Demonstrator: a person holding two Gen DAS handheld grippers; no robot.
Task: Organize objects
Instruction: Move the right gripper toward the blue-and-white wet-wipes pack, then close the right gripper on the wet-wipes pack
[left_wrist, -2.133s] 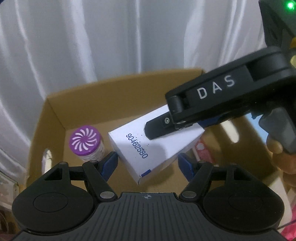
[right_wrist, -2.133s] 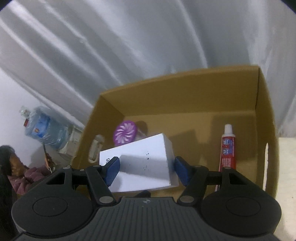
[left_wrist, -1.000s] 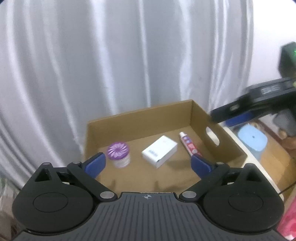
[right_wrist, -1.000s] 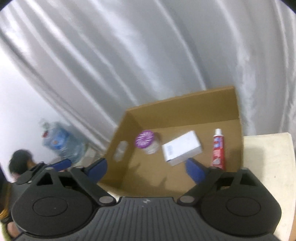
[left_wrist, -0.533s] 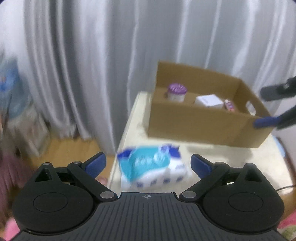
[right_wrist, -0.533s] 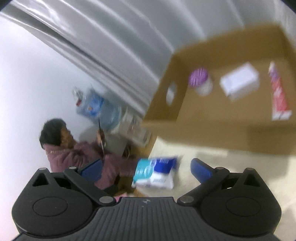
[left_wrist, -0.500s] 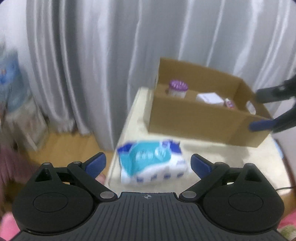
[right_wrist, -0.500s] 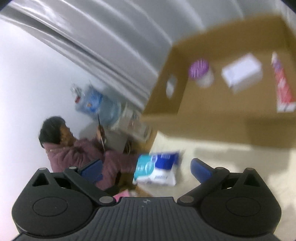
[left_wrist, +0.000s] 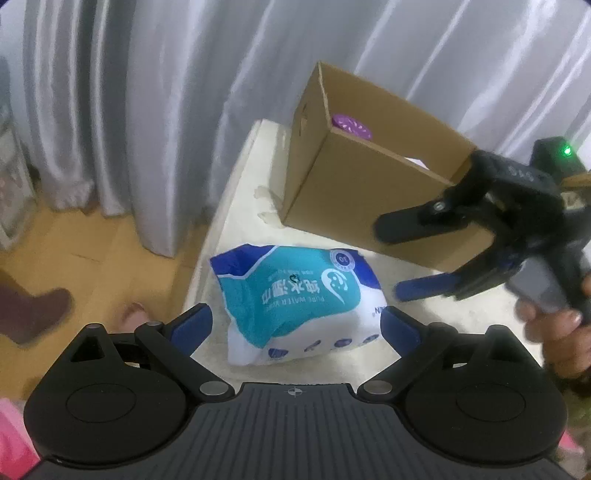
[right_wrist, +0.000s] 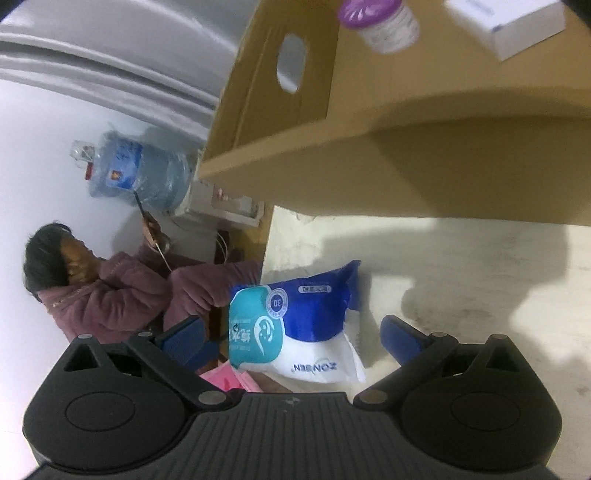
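We note a pack of wet wipes (left_wrist: 299, 302) lying on the pale worktop (left_wrist: 243, 184), just in front of the cardboard box (left_wrist: 373, 199) and near the worktop's left edge. Our left hand-held gripper (left_wrist: 295, 325) hangs over the pack, jaws spread wide to either side of it, not touching. Our right hand-held gripper (right_wrist: 291, 332) also frames the pack, jaws spread; in the left view it sits between box and pack. Inside the box we see a purple-lidded jar (right_wrist: 380, 18) at its left end and a white carton (right_wrist: 513, 26) beside the jar. Left of the box, off the worktop, a water jug (right_wrist: 140, 173).
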